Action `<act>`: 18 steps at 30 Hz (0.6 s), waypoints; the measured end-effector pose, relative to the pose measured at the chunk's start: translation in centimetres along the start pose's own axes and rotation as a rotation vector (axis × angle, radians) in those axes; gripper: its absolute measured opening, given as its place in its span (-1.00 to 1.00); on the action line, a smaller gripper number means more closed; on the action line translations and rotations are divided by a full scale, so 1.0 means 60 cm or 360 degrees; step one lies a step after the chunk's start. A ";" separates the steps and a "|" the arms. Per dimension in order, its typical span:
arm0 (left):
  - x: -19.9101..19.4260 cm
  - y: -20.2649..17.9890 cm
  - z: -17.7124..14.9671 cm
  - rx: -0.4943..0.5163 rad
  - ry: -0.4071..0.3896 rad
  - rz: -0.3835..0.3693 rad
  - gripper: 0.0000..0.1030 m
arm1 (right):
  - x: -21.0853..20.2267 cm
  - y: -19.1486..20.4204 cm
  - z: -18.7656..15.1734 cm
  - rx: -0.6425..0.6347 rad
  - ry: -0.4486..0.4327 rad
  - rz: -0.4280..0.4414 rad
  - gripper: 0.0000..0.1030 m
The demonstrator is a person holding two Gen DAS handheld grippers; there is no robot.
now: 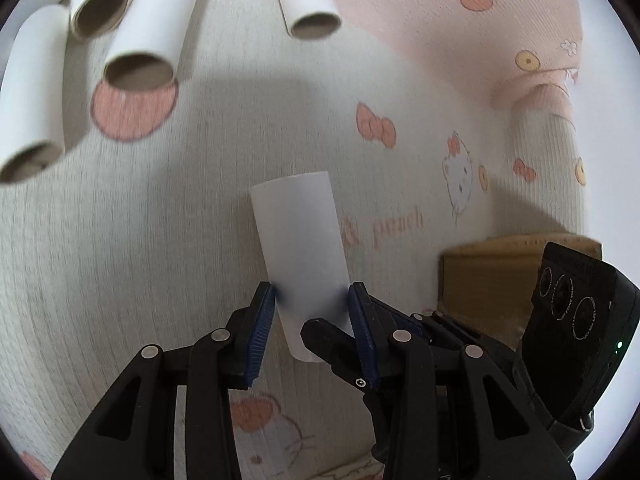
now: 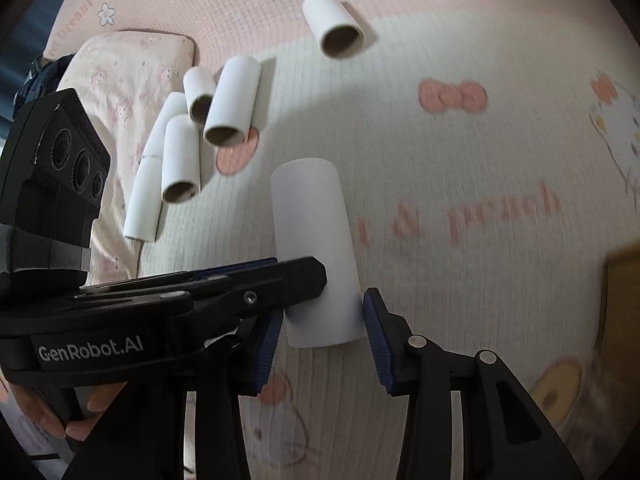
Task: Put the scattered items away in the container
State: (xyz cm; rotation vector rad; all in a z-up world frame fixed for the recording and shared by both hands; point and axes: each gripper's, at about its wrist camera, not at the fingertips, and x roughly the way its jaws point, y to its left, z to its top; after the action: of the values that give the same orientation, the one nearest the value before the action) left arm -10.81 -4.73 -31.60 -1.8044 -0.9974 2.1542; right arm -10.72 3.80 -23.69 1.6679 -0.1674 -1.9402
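A white cardboard tube (image 1: 300,252) sits between the blue pads of my left gripper (image 1: 314,300), which is shut on its near end and holds it above the bedsheet. The same tube (image 2: 316,248) shows in the right wrist view, between the fingers of my right gripper (image 2: 322,320). The right pads stand a little apart from the tube, so that gripper is open. The left gripper's black finger (image 2: 280,280) crosses in from the left and touches the tube. A brown cardboard box (image 1: 488,280) stands at the right, partly hidden by the right gripper's camera housing (image 1: 576,320).
Several more white tubes (image 2: 232,100) lie in a cluster on the cartoon-print sheet (image 2: 440,160), with one alone farther back (image 2: 334,24). They also show at the top left of the left wrist view (image 1: 148,28). A pink pillow (image 2: 120,72) lies at the left. The box edge (image 2: 624,292) shows at the right.
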 end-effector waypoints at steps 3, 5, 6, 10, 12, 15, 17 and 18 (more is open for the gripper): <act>-0.005 0.001 -0.005 0.0023 0.0009 0.0002 -0.16 | 0.003 0.005 -0.011 0.0027 0.0033 -0.0031 -0.25; -0.008 0.004 -0.001 0.0031 0.0002 0.0030 -0.05 | 0.000 0.011 -0.020 0.0016 0.0039 -0.0067 -0.25; -0.009 0.005 0.002 0.0024 -0.0003 0.0039 -0.02 | -0.002 0.012 -0.026 0.0012 0.0041 -0.0082 -0.25; -0.010 0.012 0.013 -0.0009 -0.0011 -0.0001 0.00 | -0.012 0.014 -0.045 -0.0005 0.0048 -0.0124 -0.25; -0.006 0.012 0.014 -0.0003 0.0000 -0.0002 -0.03 | -0.012 0.015 -0.050 0.0002 0.0048 -0.0125 -0.25; 0.000 0.014 0.014 -0.0028 0.0029 -0.0076 -0.21 | -0.013 0.012 -0.052 0.0027 0.0049 -0.0118 -0.26; 0.000 0.018 0.013 -0.0054 0.0035 -0.0094 -0.21 | -0.012 0.011 -0.051 0.0029 0.0049 -0.0112 -0.25; 0.000 0.018 0.013 -0.0049 0.0038 -0.0095 -0.21 | -0.011 0.010 -0.050 0.0031 0.0055 -0.0110 -0.25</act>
State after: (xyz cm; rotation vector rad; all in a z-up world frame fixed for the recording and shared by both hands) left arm -11.22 -5.87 -32.19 -1.7862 -1.0706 2.0890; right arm -7.67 4.40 -23.52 1.7400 -0.1174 -1.9648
